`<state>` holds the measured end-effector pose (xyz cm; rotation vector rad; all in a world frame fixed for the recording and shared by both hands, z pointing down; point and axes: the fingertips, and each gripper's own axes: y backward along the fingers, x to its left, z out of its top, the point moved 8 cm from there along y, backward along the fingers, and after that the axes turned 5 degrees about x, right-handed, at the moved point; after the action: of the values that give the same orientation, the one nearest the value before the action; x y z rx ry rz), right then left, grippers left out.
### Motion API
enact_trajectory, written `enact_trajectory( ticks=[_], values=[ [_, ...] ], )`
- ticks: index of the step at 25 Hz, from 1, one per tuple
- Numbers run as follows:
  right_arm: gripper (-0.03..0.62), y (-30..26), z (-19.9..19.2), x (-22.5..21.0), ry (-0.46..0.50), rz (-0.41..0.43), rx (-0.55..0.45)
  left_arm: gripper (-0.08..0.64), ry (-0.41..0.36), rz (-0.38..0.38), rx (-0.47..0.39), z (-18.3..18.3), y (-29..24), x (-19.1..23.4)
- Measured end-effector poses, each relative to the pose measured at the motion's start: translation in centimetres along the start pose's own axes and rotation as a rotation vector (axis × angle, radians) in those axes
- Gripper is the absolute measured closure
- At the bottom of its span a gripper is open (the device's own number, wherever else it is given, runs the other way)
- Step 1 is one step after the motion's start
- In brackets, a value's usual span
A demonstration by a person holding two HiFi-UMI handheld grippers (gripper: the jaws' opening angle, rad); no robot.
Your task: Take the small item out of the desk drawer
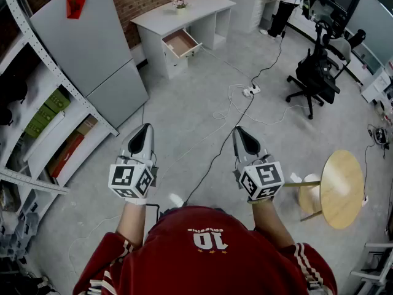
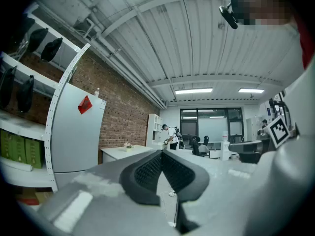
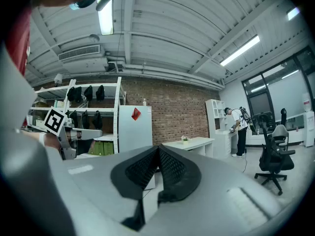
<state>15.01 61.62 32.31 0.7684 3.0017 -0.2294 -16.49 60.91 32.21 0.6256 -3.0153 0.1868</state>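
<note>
Nearest of all is the person's red jersey (image 1: 206, 257), arms stretched forward and a gripper in each hand, both held level. The left gripper (image 1: 145, 128) has its jaws pressed fully together with nothing between them. The right gripper (image 1: 239, 131) is the same: jaws shut tight, pads meeting and empty. The two sit side by side above bare grey floor (image 1: 184, 121).

Near right stands a small round wooden table (image 1: 341, 188). Along the left runs a white shelf rack (image 1: 55, 134) with green boxes. Further out, a black cable (image 1: 233, 125) trails across the floor to a white power strip (image 1: 250, 91), and a black office chair (image 1: 316, 72) sits at the right. A grey refrigerator (image 1: 92, 48) with a red sticker stands on the left against the brick wall.

At the far end is the white desk (image 1: 184, 11), and its drawer (image 1: 182, 42) is pulled open, well apart from both grippers. What lies inside is too small to make out from here.
</note>
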Motion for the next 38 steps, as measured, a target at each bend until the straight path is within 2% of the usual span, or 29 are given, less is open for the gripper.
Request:
enact_trajectory(
  ticks=[4, 9, 17, 23, 26, 31, 38],
  values=[
    [0.595, -0.5, 0.0, -0.4, 0.021, 0.011, -0.004, 0.558, 0.031, 0.003, -0.014, 0.0, -0.3, -0.3],
    [0.595, -0.3, 0.6, -1.1, 0.020, 0.017, -0.014, 0.558, -0.026, 0.026, -0.009, 0.6, -0.6, -1.5],
    [0.594, 1.4, 0.5, -2.8, 0.009, 0.031, -0.028, 0.558, -0.018, 0.028, -0.010, 0.9, -0.7, -3.9],
    [0.594, 4.8, -1.1, -5.9, 0.005, -0.007, -0.018, 0.557, -0.025, 0.023, -0.011, 0.6, -1.0, -6.2],
    [0.594, 6.0, -2.2, -7.5, -0.037, -0.029, -0.010, 0.558, -0.013, 0.004, -0.001, 0.3, -1.6, -7.3],
    [0.594, 5.9, -3.0, -9.2, -0.066, -0.028, -0.003, 0.557, -0.067, -0.015, 0.010, 0.6, -3.6, -8.2],
    [0.594, 2.6, -3.6, -11.6, -0.054, -0.023, 0.030, 0.557, -0.079, -0.030, 0.020, -0.5, -9.3, -7.4]
  ],
)
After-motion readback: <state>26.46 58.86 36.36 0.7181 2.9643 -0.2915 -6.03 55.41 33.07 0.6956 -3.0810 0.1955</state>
